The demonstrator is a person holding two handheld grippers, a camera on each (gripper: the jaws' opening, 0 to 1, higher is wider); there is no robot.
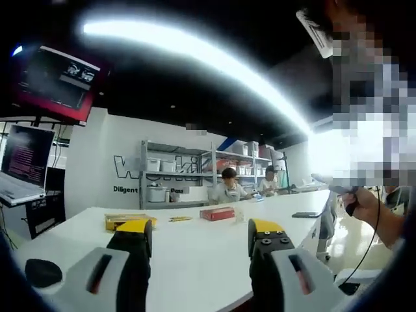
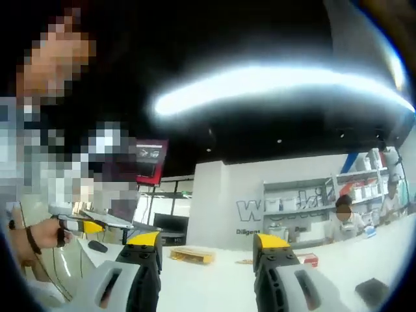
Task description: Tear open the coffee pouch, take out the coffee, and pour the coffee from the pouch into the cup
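Left gripper view: my left tongs (image 1: 203, 242) gape open over the white bench (image 1: 195, 260), nothing held; yellow box (image 1: 123, 221) and red box (image 1: 217, 213) lie far off. Right gripper view: my right tongs (image 2: 208, 250) open, empty; coffee pouch and cup can't be made out.

yellow-brown coffee pack (image 1: 120, 218) lies flat on white table (image 1: 195, 253).

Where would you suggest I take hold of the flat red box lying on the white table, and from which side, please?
The red box lies flat and low on the white table, well ahead of the open left gripper, long side facing this view. I would come down from above and pinch across its narrow width, near the middle. It is too far to judge its edges or lid.
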